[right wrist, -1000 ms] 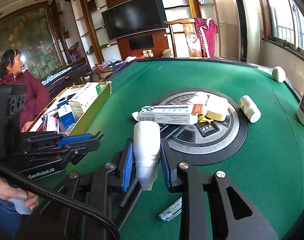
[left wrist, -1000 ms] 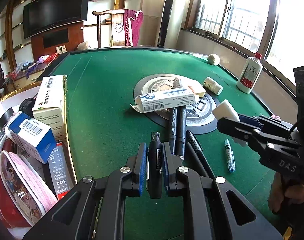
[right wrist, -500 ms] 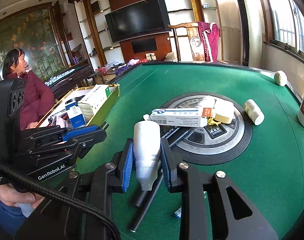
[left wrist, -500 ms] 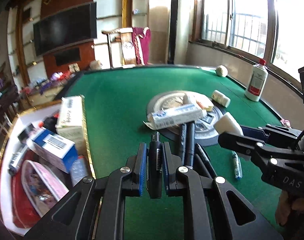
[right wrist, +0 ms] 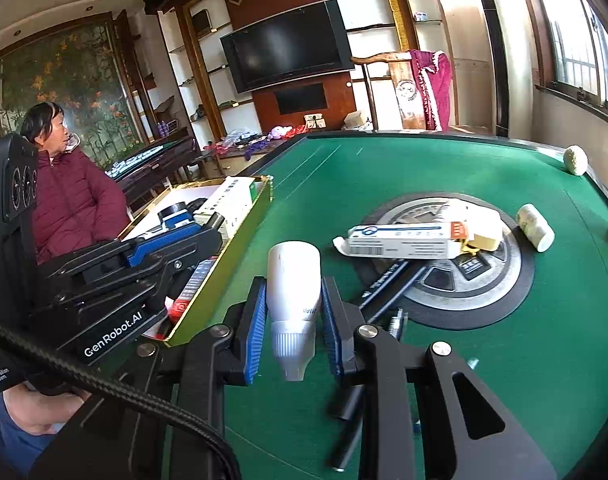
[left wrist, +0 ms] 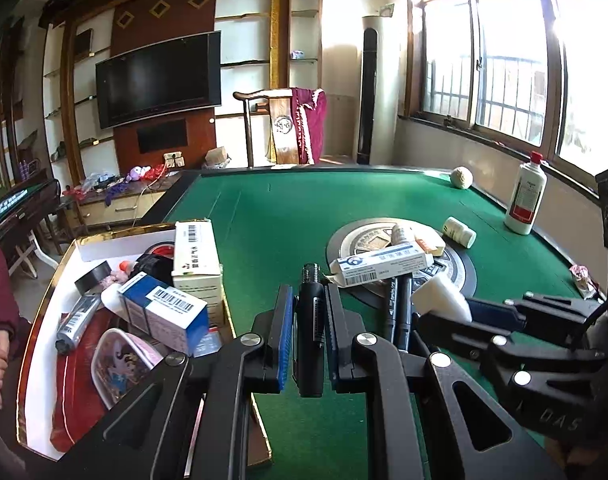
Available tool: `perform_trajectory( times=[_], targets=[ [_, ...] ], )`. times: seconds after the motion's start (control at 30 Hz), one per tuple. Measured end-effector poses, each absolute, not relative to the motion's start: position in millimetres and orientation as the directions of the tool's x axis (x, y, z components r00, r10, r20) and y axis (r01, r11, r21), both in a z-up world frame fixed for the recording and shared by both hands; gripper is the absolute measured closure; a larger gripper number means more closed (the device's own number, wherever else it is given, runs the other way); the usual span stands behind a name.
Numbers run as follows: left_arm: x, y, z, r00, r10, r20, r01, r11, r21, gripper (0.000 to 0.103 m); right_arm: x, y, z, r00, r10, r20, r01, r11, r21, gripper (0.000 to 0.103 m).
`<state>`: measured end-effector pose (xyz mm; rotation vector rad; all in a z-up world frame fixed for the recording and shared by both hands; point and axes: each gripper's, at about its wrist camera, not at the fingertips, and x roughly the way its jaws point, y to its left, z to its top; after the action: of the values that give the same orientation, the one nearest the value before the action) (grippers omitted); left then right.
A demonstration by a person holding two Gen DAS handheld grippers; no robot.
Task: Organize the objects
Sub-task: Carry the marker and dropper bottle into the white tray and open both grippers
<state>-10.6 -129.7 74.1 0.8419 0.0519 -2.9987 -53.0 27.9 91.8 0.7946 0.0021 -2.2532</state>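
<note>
My left gripper [left wrist: 309, 298] is shut on a black pen [left wrist: 310, 320] with a ribbed tip, held above the green felt beside the gold-rimmed box [left wrist: 120, 246]. My right gripper [right wrist: 292, 286] is shut on a white tube [right wrist: 294, 276], cap end toward the camera. In the left wrist view the right gripper [left wrist: 444, 314] and its tube [left wrist: 440, 300] hang just to the right. In the right wrist view the left gripper [right wrist: 208, 232] hovers at the box's [right wrist: 224, 264] near wall.
A blue-and-white carton [left wrist: 380, 266], two black markers [left wrist: 400, 308] and a small white bottle [left wrist: 460, 232] lie on or beside the round centre disc [left wrist: 460, 280]. A tall red-capped bottle [left wrist: 526, 196] and a ball [left wrist: 461, 177] are near the far right rail. A person in a maroon jacket [right wrist: 72, 196] sits left.
The left gripper has risen and tipped up, bringing the box and room more into view. The right gripper has drifted left toward the box. Both grips are unchanged.
</note>
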Motion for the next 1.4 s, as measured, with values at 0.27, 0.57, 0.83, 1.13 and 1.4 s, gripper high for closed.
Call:
perform_trajectory(
  times=[0.27, 0.57, 0.83, 1.13, 1.4],
  targets=[
    [-1, -143, 78, -0.866, -0.04, -0.498, 0.069, -0.997, -0.041, 0.091, -44, 11, 88, -0.525, -0.652, -0.548, 0.653, -0.721, 0.231, 0.079],
    [5, -163, 78, -0.873, -0.084, -0.481, 0.132, -0.989, -0.066, 0.091, -30, -17, 89, -0.499, -0.671, -0.548, 0.686, -0.693, 0.223, 0.079],
    [13, -201, 71, -0.858, -0.17, -0.484, 0.245, -0.965, -0.096, 0.091, -14, -54, 87, -0.466, -0.685, -0.56, 0.734, -0.653, 0.187, 0.079],
    [22, -241, 56, -0.808, -0.279, -0.518, 0.38, -0.92, -0.097, 0.091, -3, -89, 80, -0.435, -0.685, -0.585, 0.773, -0.617, 0.147, 0.079],
    [19, -254, 46, -0.778, -0.295, -0.555, 0.414, -0.905, -0.101, 0.091, -5, -110, 69, -0.417, -0.666, -0.618, 0.788, -0.604, 0.121, 0.079]
  ],
)
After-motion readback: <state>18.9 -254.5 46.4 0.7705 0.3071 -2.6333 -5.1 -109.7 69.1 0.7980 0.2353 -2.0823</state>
